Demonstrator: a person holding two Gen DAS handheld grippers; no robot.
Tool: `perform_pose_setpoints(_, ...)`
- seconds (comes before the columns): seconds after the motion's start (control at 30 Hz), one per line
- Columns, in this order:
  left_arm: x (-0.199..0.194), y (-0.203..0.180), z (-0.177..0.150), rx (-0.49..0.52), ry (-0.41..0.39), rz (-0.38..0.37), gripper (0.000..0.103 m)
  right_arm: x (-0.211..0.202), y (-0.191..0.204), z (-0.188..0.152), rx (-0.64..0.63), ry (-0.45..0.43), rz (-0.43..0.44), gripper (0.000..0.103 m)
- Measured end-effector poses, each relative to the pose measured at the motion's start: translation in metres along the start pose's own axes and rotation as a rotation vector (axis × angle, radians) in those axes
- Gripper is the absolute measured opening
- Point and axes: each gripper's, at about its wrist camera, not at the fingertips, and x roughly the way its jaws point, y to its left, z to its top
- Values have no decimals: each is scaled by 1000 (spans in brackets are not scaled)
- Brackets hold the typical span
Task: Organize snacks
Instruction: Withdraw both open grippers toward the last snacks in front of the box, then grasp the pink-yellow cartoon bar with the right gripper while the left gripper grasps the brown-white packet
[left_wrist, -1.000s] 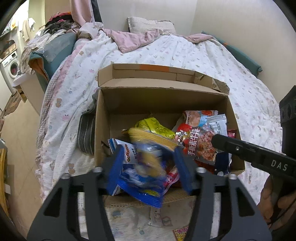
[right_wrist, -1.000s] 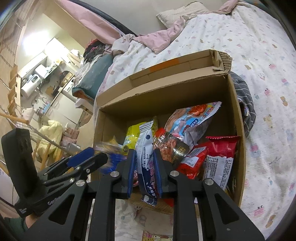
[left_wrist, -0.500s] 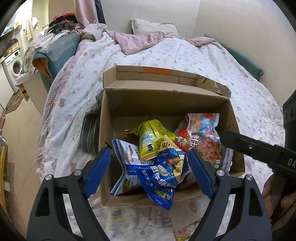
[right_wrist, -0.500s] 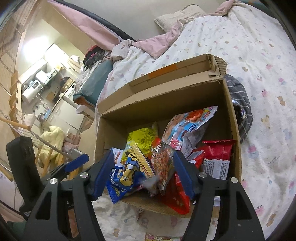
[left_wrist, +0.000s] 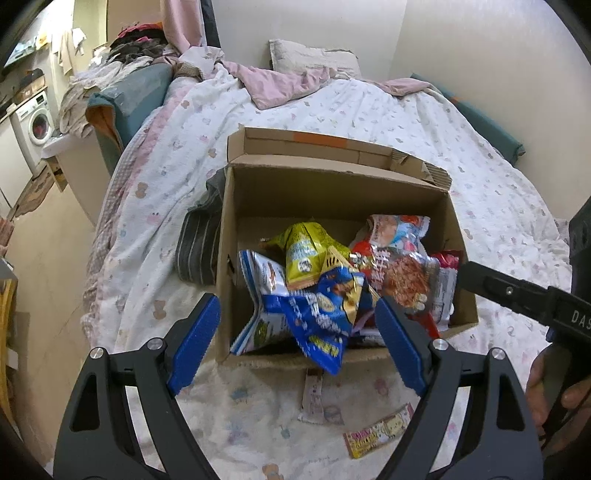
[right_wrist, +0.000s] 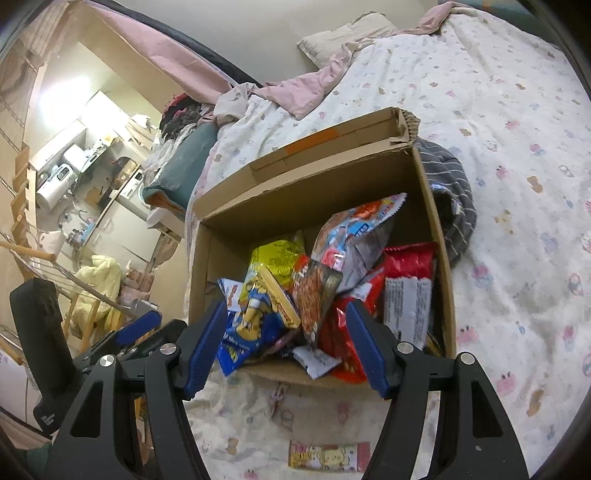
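Both the left tool (left_wrist: 297, 343) and the right tool (right_wrist: 286, 345) stand wide and hold nothing, just before the cardboard box (left_wrist: 332, 195) on the bed (left_wrist: 461, 155); the blue packet (left_wrist: 317, 314) droops over the front wall and may slide out if nudged; crinkled glossy packets lie heaped loosely; a small pink-and-yellow packet (right_wrist: 328, 456) lies outside.

Patterned bed (left_wrist: 369, 110) with pillow (left_wrist: 310, 59) against plain wall (left_wrist: 295, 26), washing machine (left_wrist: 37, 122) far left
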Motion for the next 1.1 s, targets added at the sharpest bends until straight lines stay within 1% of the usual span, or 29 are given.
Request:
perform_pose_setpoints(0.1, -7, 0, -9, -2, 7, 2, 83, -8, 1, -6, -2, -4, -11, 69)
perform_pose_setpoints(0.23, -16, 1, -22, -9, 10, 14, 83, -18, -6, -18, 31, 0, -16, 69)
perform_pose_setpoints(0.4, -22, 7, -35, -28, 26, 21, 83, -25, -12, -33, 46, 30, -36, 69)
perform_pose_setpoints(0.53, -24, 14, -48, -38, 50, 32, 83, -25, -19, -47, 58, 71, -47, 69)
perform_pose_setpoints(0.63, -26, 20, -55, -51, 68, 27, 83, -19, -27, -59, 83, 135, -45, 69)
perform_pose_setpoints(0.7, -29, 25, -59, -41, 64, 45, 83, -14, -32, -66, 100, 173, -55, 70)
perform_pose_setpoints(0.77, -30, 31, -63, -45, 71, 64, 83, -5, -41, -71, 123, 215, -94, 71)
perform_pose_setpoints(0.8, -31, 36, -65, -62, 77, 61, 83, 2, -48, -75, 136, 249, -150, 74)
perform_pose_setpoints(0.87, -33, 46, -67, -102, 83, 48, 83, 15, -59, -82, 172, 309, -218, 76)
perform_pose_setpoints(0.93, -34, 52, -68, -121, 83, 47, 83, 34, -70, -91, 243, 401, -213, 76)
perform_pose_setpoints(0.97, -35, 53, -68, -121, 83, 49, 83, 40, -70, -94, 254, 426, -209, 76)
perform_pose_setpoints(1.0, -35, 55, -68, -121, 83, 53, 83, 51, -66, -98, 245, 466, -202, 76)
perform_pose_setpoints(1.03, -34, 55, -68, -122, 85, 54, 83, 56, -61, -100, 226, 483, -201, 76)
perform_pose_setpoints(1.1, -33, 57, -68, -126, 86, 50, 83, 72, -43, -103, 140, 525, -201, 76)
